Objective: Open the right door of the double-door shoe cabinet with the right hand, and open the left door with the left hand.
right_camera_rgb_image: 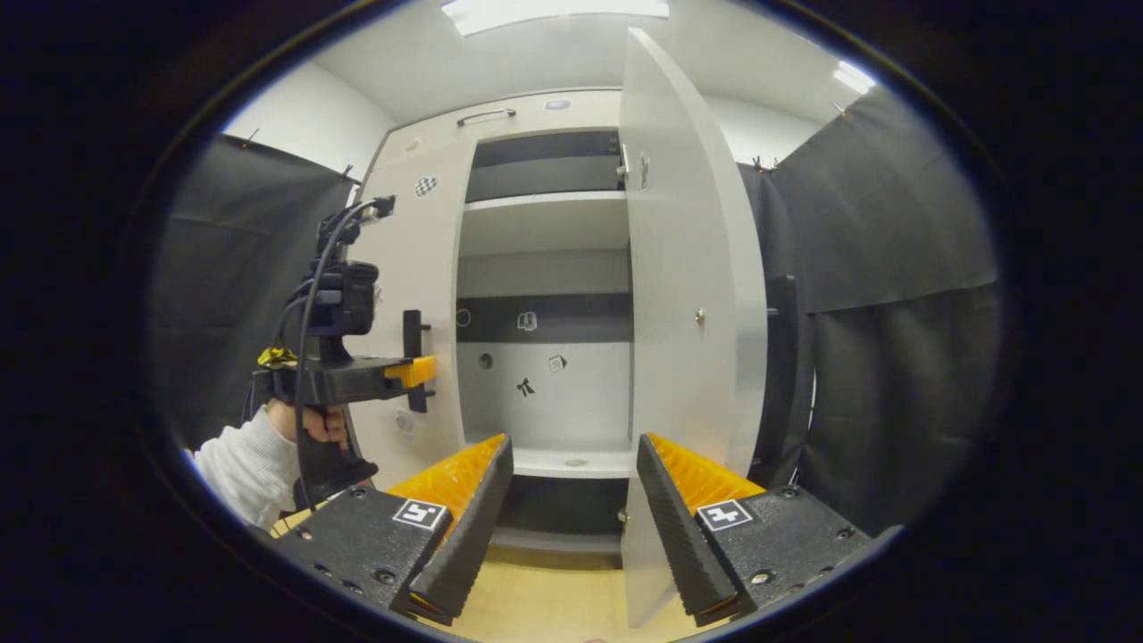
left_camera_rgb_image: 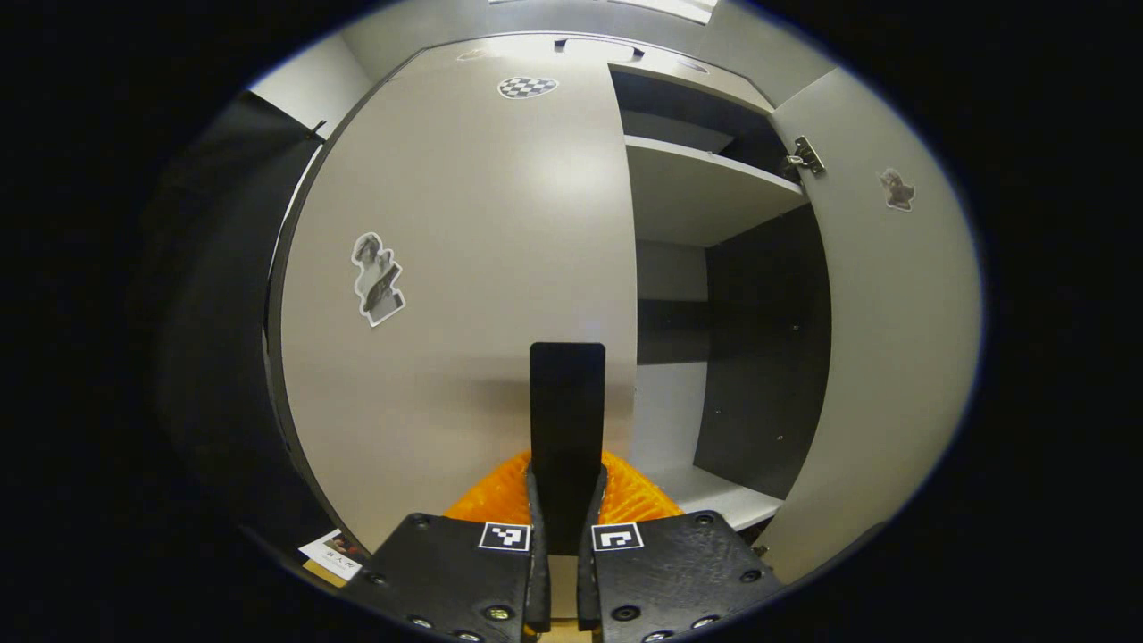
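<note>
Booth hung with black cloth | tall pale-grey double-door shoe cabinet (right_camera_rgb_image: 545,268); right door (right_camera_rgb_image: 688,295) swung wide, left door (left_camera_rgb_image: 464,268) closed | left gripper (left_camera_rgb_image: 565,500) clamped on flat black door handle (left_camera_rgb_image: 567,402) | right gripper (right_camera_rgb_image: 571,518) spread, empty | pull to be eased along hinge arc, clamp kept firm.

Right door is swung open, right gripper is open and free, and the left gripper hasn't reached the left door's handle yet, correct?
Not quite: the left gripper is already shut on the left door's handle, as the left gripper view shows. The right door is open, and the right gripper is open and free.
</note>
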Motion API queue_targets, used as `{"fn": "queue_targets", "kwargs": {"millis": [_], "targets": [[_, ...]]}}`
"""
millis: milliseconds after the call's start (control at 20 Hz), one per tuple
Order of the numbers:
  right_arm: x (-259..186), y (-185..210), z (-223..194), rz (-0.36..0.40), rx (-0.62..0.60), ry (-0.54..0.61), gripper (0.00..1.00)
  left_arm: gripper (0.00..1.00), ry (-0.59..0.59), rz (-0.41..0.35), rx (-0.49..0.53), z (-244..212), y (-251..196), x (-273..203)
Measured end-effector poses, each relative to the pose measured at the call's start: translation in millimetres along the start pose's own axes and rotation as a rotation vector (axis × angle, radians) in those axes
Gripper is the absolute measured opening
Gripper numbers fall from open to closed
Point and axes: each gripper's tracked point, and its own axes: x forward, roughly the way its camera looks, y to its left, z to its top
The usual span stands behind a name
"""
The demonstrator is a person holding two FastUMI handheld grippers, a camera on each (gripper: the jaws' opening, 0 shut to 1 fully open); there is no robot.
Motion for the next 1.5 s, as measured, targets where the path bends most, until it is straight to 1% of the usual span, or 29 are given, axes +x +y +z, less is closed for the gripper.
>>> {"fn": "queue_targets", "kwargs": {"millis": [250,450,650,800,900,1050,1300,1500], "targets": [[-6.6,10.3,0.3,0.01,-0.005,-0.001,0.88,0.11,0.005,-0.022,0.033,3.5,4.0,-35.0],[-3.8,22.8,-5.1,0.035,-0.008,0.011,0.88,0.11,0.009,-0.027,0.032,2.1,22.9,-74.9],[-2.8,31.3,-9.6,0.054,-0.004,0.017,0.88,0.1,-0.012,0.001,0.044,3.2,41.7,-104.2],[-1.9,29.6,-9.6,0.051,-0.002,0.015,0.88,0.1,0.0,0.022,0.04,4.1,58.5,-122.3],[0.1,26.9,-10.4,0.043,0.003,0.016,0.88,0.1,0.002,0.042,0.059,4.4,67.6,-131.3],[3.8,27.8,-12.1,0.044,0.011,0.022,0.88,0.1,0.004,0.065,0.078,4.1,81.4,-141.2],[9.4,30.7,-12.2,0.044,0.008,0.021,0.88,0.1,0.012,0.069,0.044,3.8,97.8,-151.9],[16.6,38.6,-14.8,0.057,0.007,0.03,0.88,0.09,0.009,0.109,0.061,4.1,120.1,-164.2]]}}
